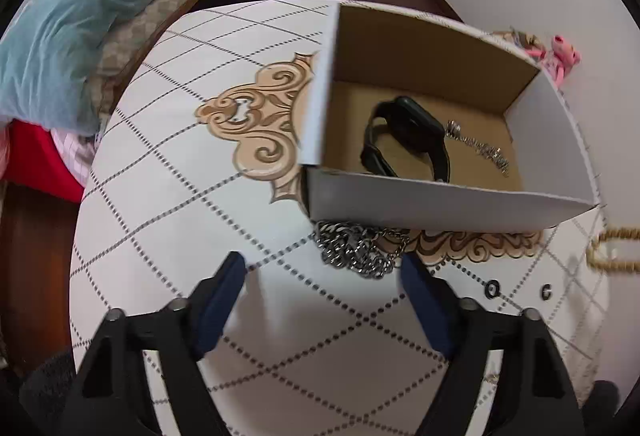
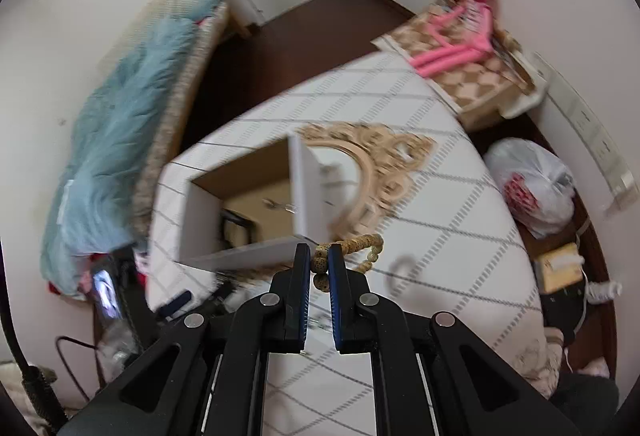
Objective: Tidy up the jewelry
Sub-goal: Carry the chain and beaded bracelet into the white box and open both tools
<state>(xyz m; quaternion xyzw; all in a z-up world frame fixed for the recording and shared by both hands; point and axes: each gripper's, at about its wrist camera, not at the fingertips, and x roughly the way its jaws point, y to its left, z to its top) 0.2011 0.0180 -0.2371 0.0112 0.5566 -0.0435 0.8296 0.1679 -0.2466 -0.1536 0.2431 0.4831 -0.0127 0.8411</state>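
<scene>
An open cardboard box (image 1: 440, 202) stands on the white patterned table (image 1: 180, 236). Inside lie a black watch (image 1: 404, 140) and a silver bracelet (image 1: 480, 148). A heap of silver chain (image 1: 360, 250) lies on the table against the box's near wall. My left gripper (image 1: 322, 268) is open and empty, just in front of the chain. My right gripper (image 2: 319, 256) is shut on a tan beaded bracelet (image 2: 354, 248) and holds it above the table, next to the box (image 2: 248, 204). The beads also show at the right edge of the left wrist view (image 1: 612, 252).
Two small dark rings (image 1: 492, 290) lie on the table to the right of my left gripper. A bed with a blue fluffy blanket (image 1: 68, 32) is at the left. A pink plush toy (image 2: 460, 32) on a checkered stool and a plastic bag (image 2: 536, 188) stand beyond the table.
</scene>
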